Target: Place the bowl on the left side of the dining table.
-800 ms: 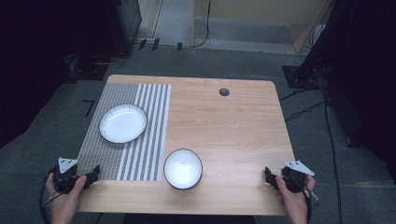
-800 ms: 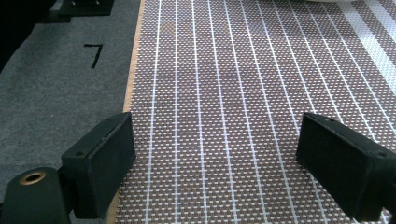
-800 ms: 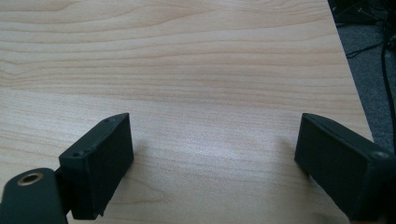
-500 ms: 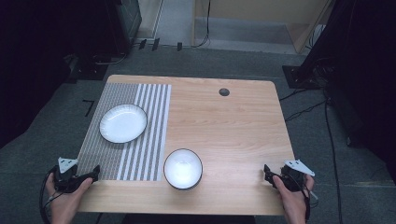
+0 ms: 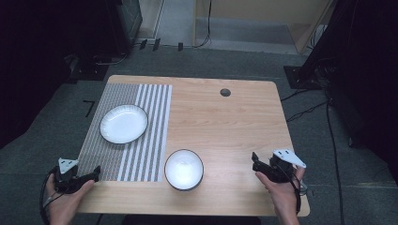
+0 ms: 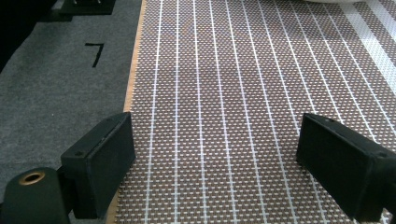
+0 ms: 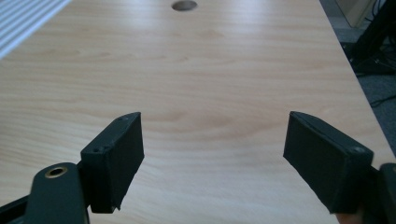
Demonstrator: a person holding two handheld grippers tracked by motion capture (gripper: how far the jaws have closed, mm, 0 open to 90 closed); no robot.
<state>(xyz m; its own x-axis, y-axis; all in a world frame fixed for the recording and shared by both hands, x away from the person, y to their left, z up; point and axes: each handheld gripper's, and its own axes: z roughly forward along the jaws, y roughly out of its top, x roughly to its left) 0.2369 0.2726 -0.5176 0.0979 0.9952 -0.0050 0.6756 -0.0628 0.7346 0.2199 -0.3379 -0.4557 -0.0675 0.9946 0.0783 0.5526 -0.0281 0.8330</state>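
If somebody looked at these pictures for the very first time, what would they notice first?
Probably the two white dishes: a plate lying on the striped mat on the table's left side, and a bowl on the bare wood near the front edge, just right of the mat. Next, the two black claws held at the near corners, the left claw open over the mat's corner and the right claw open over bare wood.

A plate (image 5: 124, 123) is set on a striped mat (image 5: 155, 140); a bowl (image 5: 184, 169) is placed just beside the mat on the table (image 5: 234, 126).
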